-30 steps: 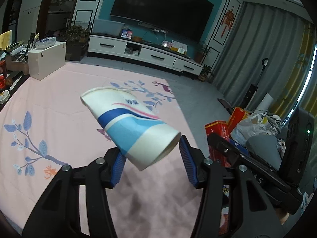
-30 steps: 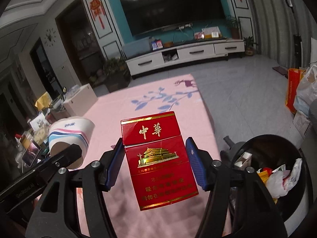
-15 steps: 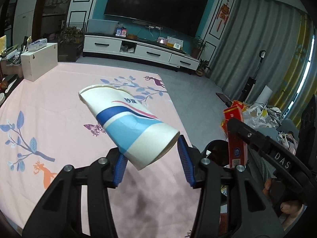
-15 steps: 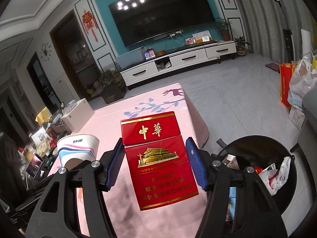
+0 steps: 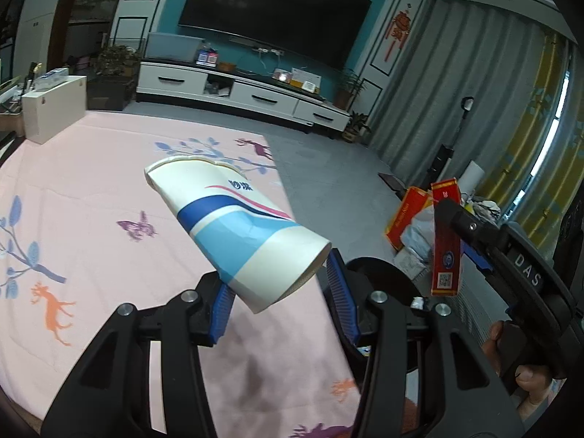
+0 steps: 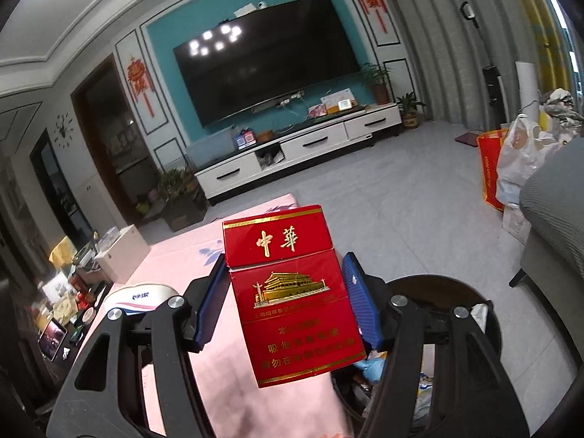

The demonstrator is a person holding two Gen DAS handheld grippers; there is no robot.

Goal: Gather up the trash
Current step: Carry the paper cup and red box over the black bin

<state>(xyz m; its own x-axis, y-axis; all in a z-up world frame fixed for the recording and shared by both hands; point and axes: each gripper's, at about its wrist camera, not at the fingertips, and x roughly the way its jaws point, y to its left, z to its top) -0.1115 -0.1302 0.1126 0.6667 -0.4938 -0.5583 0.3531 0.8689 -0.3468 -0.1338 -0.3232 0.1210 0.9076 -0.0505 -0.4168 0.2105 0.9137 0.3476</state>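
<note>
the crushed cup is pinched at its base by the left gripper, blue pads pressed against both sides, with the flattened mouth pointing up and away over the pink cloth. the cloth's right edge is seen running diagonally just past the cup, and beyond it plenty of bare grey floor is left open toward the tv stand. the black bin is parked right against that edge, its rim partly hidden behind the left gripper's right finger.

the red pack is clamped upright in the right gripper, pads tight on its two long sides, lid end up. in the right wrist view the bin is found directly behind and below the pack, with trash visible inside, and a wide stretch of floor is left free past it up to the bags and grey sofa.

compared with a second ago, both grips are unchanged, but the right gripper has been carried further past the cloth edge: less pink is seen under the pack, and the bin is now mostly covered by it. the cup has been brought nearer the edge too.
</note>
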